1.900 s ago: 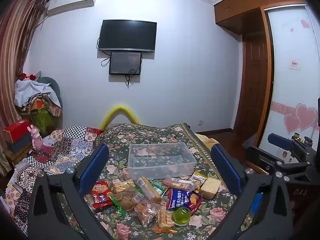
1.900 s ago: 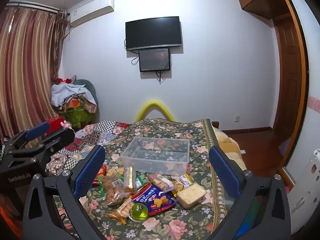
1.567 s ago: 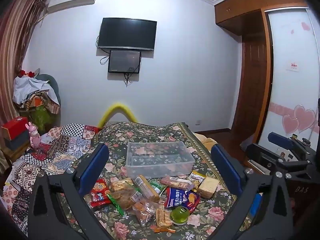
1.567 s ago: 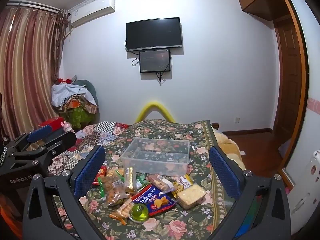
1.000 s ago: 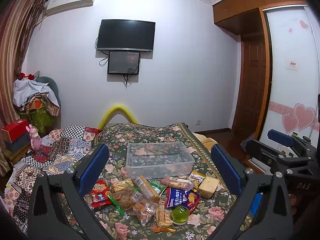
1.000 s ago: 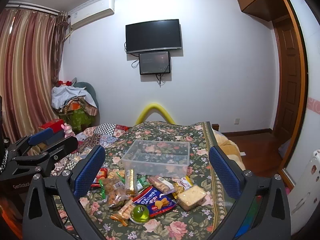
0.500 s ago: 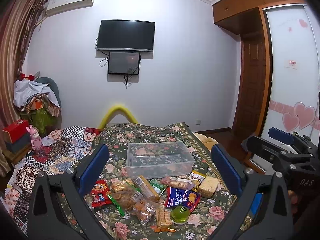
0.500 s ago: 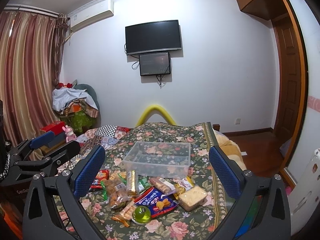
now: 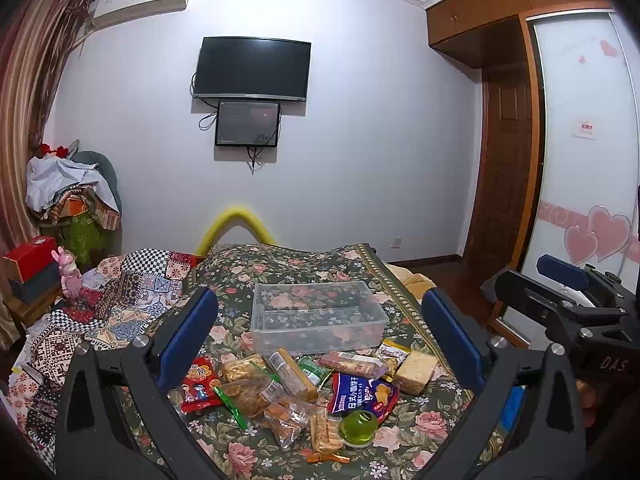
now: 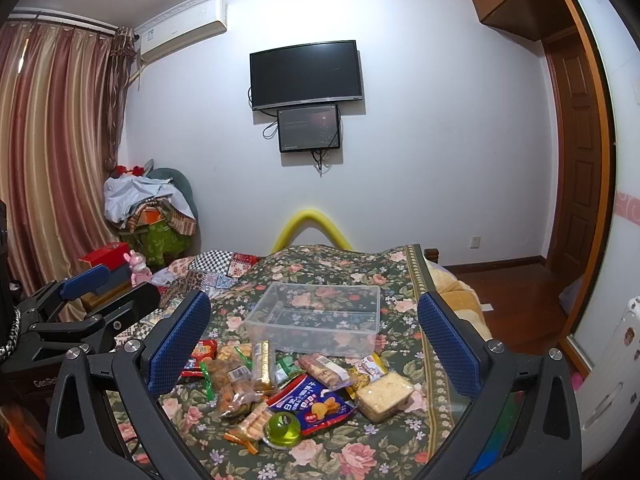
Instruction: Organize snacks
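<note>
Left claw [image 9: 320, 340]: spread wide and holding nothing, raised above the bed, blue pads framing the snack pile.
Right claw [image 10: 314, 340]: likewise wide apart and holding nothing; its body also shows at 3 o'clock in the left wrist view.
Clear bin [image 9: 318, 318]: open-topped and see-through with nothing inside, sitting on the floral bedspread [image 9: 428, 420] at 12 o'clock from the pile, its near wall just beside the nearest packets.
Snack pile [image 9: 292, 392]: loose packets heaped together at the near end of the bed, several overlapping.
Blue packet [image 10: 312, 400]: at the pile's centre, printed face up.
Green round tub [image 10: 283, 428]: at 6 o'clock of the pile, touching the blue packet's near edge.
Pale square cake [image 10: 385, 396]: in clear wrap at the pile's 3 o'clock edge.
Red packet [image 9: 198, 386]: at the pile's 9 o'clock edge, close to the left claw's left pad.
Room: a television [image 10: 306, 74] hangs on the far wall at 12 o'clock, striped curtains [image 10: 52, 160] at 9 o'clock in the right wrist view.
</note>
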